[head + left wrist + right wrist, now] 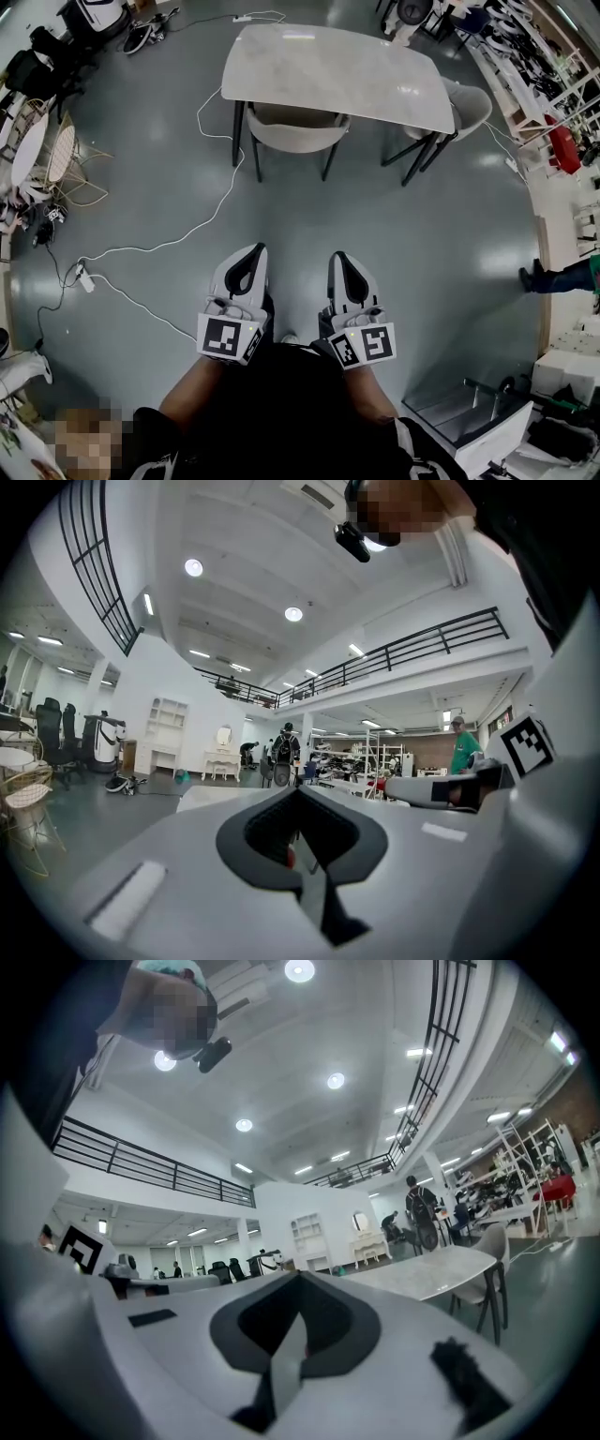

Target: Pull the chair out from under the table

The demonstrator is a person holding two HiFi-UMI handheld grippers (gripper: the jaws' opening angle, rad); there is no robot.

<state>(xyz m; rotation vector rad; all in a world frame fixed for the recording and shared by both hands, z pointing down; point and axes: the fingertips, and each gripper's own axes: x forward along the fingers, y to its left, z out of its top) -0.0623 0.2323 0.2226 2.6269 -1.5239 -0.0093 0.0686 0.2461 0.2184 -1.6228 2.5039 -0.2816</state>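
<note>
i see one pale table (328,70) from the head view, with two chairs at it. the chair (295,127) i care about is tucked in at the table's near long edge. its seat is hidden under the top, so i only see the curved pale backrest and two dark legs below it. the second chair (469,108) sits at the table's right end, partly covered by the corner, and its legs tangle visually with the table's own.

both tools are well apart from that chair, over bare grey floor. the left gripper (253,251) and right gripper (339,258) sit side by side, pointing toward the table. in each gripper view the fingers are pressed together with nothing between them. i see this on the left gripper (298,791) and on the right gripper (300,1277).

from the right gripper view the table (431,1274) shows side-on with one chair (489,1274) at its end. the near chair is hard to pick out there. the left gripper view is mostly filled by its own body, and the table is too hard to make out.

one white cable (220,202) snakes over the floor left of the chair. a person's leg (562,277) is cut off at the right edge.
</note>
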